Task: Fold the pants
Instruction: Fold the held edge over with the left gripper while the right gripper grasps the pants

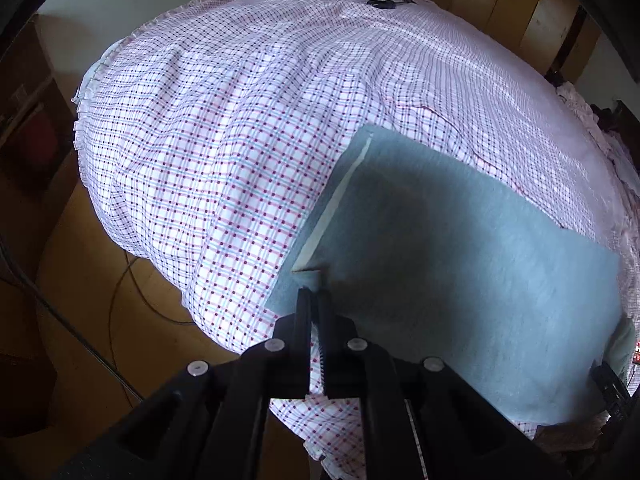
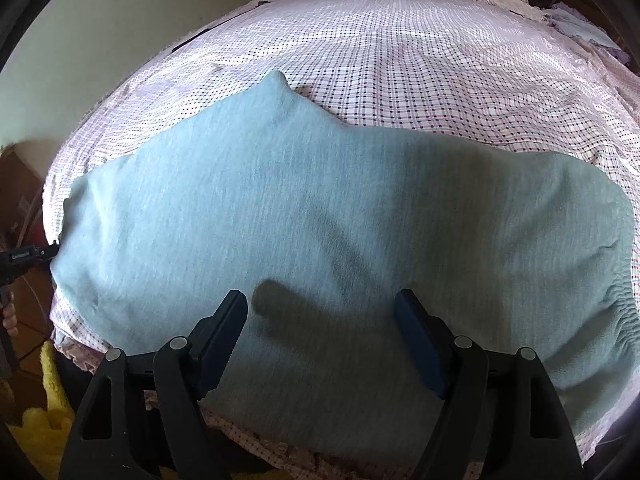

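Blue pants [image 2: 320, 216] lie spread flat on bed [image 2: 420, 64] with checked sheet, near front edge. Left tool [image 1: 314, 292] pinched tight on corner of pants. Right tool [image 2: 322, 312] wide apart, hangs over middle of pants, grips nothing. Waistband bunched at right side.

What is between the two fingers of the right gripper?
Nothing is clamped: the open right gripper hovers over the light blue pants, which show between its fingers in the right wrist view.
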`<state>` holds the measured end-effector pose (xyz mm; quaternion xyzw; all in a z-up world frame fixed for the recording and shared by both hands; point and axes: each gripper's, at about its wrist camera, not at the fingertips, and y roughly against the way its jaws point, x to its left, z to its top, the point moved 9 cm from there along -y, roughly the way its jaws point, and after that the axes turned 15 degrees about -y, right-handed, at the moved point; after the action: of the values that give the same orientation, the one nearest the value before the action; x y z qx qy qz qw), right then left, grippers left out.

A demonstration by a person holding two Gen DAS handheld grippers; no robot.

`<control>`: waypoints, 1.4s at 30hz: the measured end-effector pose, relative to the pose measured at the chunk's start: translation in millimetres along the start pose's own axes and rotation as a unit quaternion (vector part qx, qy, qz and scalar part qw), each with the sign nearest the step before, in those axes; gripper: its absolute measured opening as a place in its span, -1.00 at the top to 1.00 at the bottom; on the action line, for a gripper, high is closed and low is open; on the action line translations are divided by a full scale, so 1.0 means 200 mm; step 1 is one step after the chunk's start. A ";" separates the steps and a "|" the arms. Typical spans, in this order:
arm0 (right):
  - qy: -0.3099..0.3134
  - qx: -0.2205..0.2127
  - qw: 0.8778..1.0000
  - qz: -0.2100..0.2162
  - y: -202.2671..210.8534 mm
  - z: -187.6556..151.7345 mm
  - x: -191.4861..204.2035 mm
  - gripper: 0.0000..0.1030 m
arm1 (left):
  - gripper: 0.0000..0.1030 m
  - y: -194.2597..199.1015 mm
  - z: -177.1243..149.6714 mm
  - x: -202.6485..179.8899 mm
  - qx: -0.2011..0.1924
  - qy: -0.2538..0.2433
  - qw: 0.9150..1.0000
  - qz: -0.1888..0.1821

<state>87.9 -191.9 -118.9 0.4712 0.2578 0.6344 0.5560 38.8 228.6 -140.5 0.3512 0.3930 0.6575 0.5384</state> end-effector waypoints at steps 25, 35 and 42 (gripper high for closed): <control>0.027 -0.016 0.999 0.005 0.05 0.14 0.08 -0.39 | 0.33 -0.08 0.37 -0.04 -0.065 -0.036 0.996 -0.049; 0.055 -0.041 0.997 0.034 -0.03 0.50 0.23 -0.39 | 0.33 0.01 0.38 -0.06 -0.089 -0.025 0.993 -0.068; 0.051 -0.018 0.998 0.036 -0.16 0.52 0.25 -0.39 | 0.34 0.03 0.40 -0.04 -0.094 -0.028 0.993 -0.067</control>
<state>197.8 -157.2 -87.3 0.4374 0.2570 0.6816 0.5273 108.4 230.8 -99.4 0.2906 0.3367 0.6441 0.6224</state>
